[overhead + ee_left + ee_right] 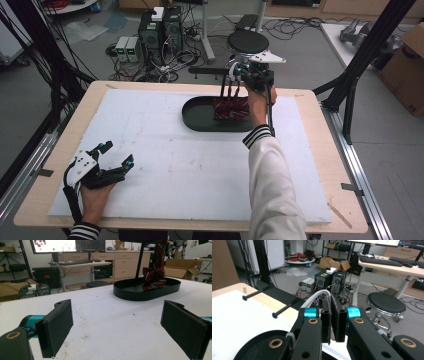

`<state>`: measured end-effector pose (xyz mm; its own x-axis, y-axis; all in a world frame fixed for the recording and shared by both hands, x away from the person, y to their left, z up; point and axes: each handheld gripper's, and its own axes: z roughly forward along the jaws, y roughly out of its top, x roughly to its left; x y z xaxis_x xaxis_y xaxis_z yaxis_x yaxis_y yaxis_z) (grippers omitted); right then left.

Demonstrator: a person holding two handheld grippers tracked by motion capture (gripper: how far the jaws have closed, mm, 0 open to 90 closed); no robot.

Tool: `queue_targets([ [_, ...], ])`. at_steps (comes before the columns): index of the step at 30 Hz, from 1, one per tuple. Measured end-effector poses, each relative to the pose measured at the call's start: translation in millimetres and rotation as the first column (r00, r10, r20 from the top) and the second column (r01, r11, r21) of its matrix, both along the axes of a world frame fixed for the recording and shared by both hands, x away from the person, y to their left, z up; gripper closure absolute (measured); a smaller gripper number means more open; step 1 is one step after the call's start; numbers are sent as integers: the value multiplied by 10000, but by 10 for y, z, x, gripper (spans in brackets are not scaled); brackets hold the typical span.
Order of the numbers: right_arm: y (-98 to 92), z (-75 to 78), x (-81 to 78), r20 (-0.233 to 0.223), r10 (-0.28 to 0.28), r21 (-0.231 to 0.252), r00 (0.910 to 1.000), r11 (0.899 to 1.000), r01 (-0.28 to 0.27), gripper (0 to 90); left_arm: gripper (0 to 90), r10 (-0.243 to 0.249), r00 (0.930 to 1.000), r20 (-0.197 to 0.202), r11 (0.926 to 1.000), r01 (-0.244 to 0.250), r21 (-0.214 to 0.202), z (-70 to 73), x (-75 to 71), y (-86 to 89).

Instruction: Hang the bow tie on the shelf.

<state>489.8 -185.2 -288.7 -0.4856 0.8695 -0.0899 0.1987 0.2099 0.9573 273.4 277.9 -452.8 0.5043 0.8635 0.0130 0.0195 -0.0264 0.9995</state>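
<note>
A red striped cloth [231, 110] hangs bunched into a black oval tray [192, 115] at the far middle of the white board. My right gripper [229, 95] points down over the tray, shut on the cloth's upper end. In the left gripper view the cloth [153, 277] rises from the tray [130, 293] out of the top of the frame. In the right gripper view the jaws of the right gripper [331, 305] are pressed together above the tray [249, 350]. My left gripper [117, 153] rests open at the near left, with nothing between its pads [58, 327].
The white board [165, 165] covers most of the wooden table [310, 150]. A black stool [247, 41] and computer towers [160, 30] stand on the floor beyond the far edge. Black frame posts [360, 65] rise at the right.
</note>
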Motion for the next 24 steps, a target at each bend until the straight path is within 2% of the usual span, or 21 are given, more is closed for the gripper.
queue_targets([
  [9,-10,-85,75,-239,-178,-342,9996,9993,169,857,111,4,10000,0,10000,-4,-14,0,1,0],
  [11,-9,-98,85,-311,-267,-427,9992,9988,253,806,111,2,10000,-10,10000,-2,-27,0,1,0],
  [14,-15,-121,102,-461,-312,-659,9984,9974,281,791,111,3,10000,0,10000,-3,-27,0,1,-1],
  [17,-26,-125,108,-463,-311,-699,9984,9972,278,777,111,-2,10000,-8,10000,2,-19,0,1,-1],
  [24,-36,-131,114,-483,-390,-959,9981,9948,343,671,111,2,10000,-9,10000,-3,-10,1,0,-2],
])
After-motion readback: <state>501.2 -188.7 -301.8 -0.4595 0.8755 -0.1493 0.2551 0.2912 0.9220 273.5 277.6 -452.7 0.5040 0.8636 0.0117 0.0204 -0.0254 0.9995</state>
